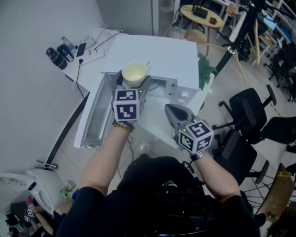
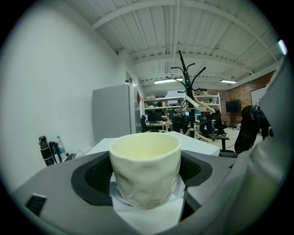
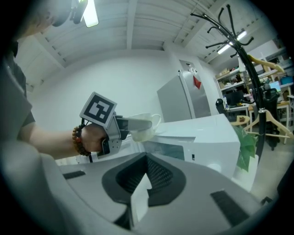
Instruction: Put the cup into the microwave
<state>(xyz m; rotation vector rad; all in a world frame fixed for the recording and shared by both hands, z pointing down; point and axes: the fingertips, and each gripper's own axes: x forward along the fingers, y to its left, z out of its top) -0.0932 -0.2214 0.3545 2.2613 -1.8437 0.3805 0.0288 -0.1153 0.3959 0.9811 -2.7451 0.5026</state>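
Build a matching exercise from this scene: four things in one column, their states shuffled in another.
1 cup
2 right gripper
3 microwave door
4 office chair

A swung open
B black, standing on the floor
C gripped by the left gripper
D shut on nothing

Pairs: 1-C, 2-D, 3-A, 4-B

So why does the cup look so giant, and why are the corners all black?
Left gripper view: the wide-angle camera sits close to the cup, so it looks huge; the round lens leaves black corners. Right gripper view: same black corners, plus glare from a ceiling lamp. Head view: no black corners, cup looks small.
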